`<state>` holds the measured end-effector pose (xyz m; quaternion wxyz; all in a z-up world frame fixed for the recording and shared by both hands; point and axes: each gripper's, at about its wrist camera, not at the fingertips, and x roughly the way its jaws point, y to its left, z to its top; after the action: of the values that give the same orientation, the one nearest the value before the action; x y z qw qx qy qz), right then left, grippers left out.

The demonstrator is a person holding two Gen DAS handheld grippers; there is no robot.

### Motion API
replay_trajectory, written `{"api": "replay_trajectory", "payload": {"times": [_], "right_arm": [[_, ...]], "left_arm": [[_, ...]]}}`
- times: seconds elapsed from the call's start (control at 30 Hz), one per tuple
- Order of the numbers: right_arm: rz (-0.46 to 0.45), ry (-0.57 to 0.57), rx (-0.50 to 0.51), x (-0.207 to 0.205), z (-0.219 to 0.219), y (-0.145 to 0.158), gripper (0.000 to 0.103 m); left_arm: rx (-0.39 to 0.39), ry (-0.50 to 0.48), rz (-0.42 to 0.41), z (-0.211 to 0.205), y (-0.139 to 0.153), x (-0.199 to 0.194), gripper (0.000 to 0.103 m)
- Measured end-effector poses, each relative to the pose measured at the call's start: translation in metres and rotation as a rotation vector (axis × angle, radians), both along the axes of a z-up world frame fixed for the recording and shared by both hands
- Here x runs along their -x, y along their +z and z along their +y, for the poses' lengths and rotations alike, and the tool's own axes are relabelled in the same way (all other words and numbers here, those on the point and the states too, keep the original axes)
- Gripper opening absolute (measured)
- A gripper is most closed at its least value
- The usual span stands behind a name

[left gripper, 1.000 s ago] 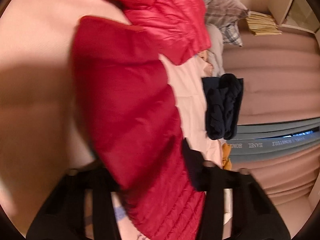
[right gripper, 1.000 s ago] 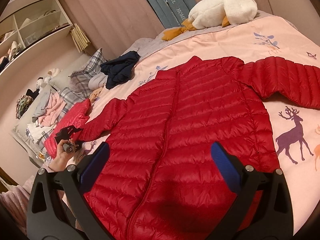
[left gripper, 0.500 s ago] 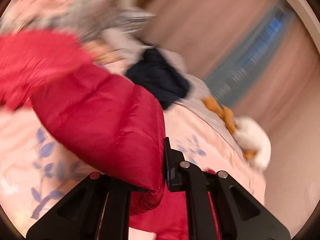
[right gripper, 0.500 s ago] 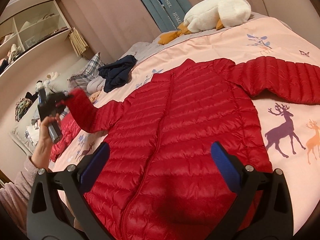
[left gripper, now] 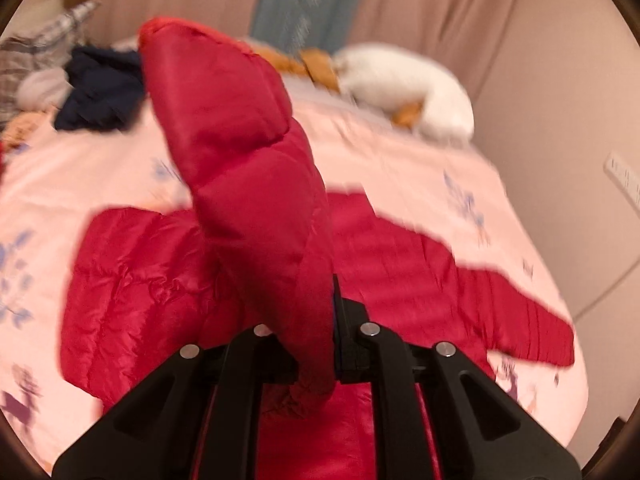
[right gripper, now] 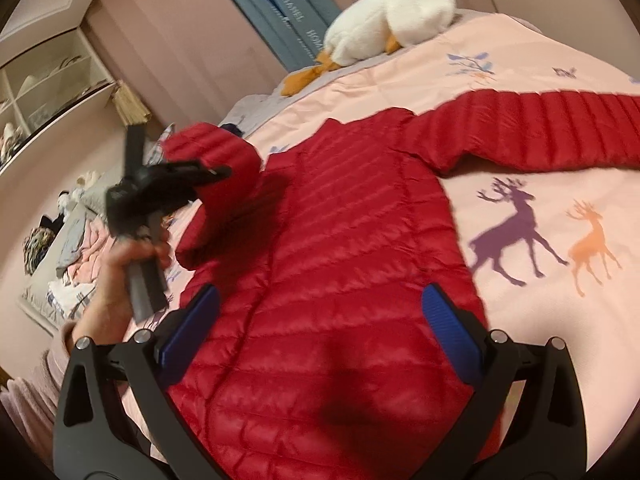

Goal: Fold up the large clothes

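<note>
Red down jacket (right gripper: pixel 340 264) lies front-up, zipped, spread flat on the pink bed (right gripper: pixel 540 92), collar toward the far edge. Left gripper (left gripper: pixel 320 332) has its jaws clenched on the cuff of one sleeve (left gripper: pixel 248 168); sleeve lifted off the bed, held up over the jacket's near-left side, blurred. In the right wrist view the same gripper (right gripper: pixel 216 172) shows at the left edge of the bed, with the person's hand (right gripper: pixel 116 276) on its handle. Other sleeve (right gripper: pixel 532 132) lies straight toward the right edge of the bed. Right gripper (right gripper: pixel 320 320) hovers above the jacket hem, jaws released, wide apart, holding nothing. White plush goose (right gripper: pixel 384 20) at the far edge; navy garment (left gripper: pixel 100 92) near the far-left corner.
</note>
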<state>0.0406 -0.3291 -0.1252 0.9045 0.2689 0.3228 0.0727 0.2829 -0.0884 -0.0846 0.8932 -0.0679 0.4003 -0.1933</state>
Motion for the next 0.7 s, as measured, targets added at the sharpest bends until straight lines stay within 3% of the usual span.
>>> {"api": "replay_trajectory", "payload": {"times": [0.1, 0.13, 0.17, 0.23, 0.4, 0.5, 0.7], "right_arm": [[0.014, -0.022, -0.019, 0.002, -0.011, -0.005, 0.101], [0.018, -0.03, -0.027, 0.003, -0.015, -0.007, 0.101], [0.023, -0.037, -0.034, 0.003, -0.02, -0.008, 0.101], [0.032, -0.045, -0.049, 0.002, -0.026, -0.01, 0.101], [0.042, -0.028, -0.09, -0.017, -0.033, -0.011, 0.101], [0.042, -0.003, -0.115, -0.041, -0.032, -0.01, 0.101], [0.08, 0.048, -0.232, -0.103, -0.026, -0.02, 0.101]], "left_arm": [[-0.007, -0.03, 0.101, -0.024, -0.031, -0.009, 0.019], [-0.012, -0.04, 0.126, -0.032, -0.04, -0.01, 0.031], [-0.015, -0.048, 0.137, -0.033, -0.047, 0.0, 0.057], [-0.003, -0.063, 0.146, -0.036, -0.053, 0.009, 0.072], [0.032, -0.104, 0.124, -0.025, -0.038, 0.019, 0.072], [0.102, -0.067, 0.109, 0.016, -0.026, 0.029, 0.082], [0.16, 0.043, 0.086, 0.096, -0.012, 0.035, 0.082]]}}
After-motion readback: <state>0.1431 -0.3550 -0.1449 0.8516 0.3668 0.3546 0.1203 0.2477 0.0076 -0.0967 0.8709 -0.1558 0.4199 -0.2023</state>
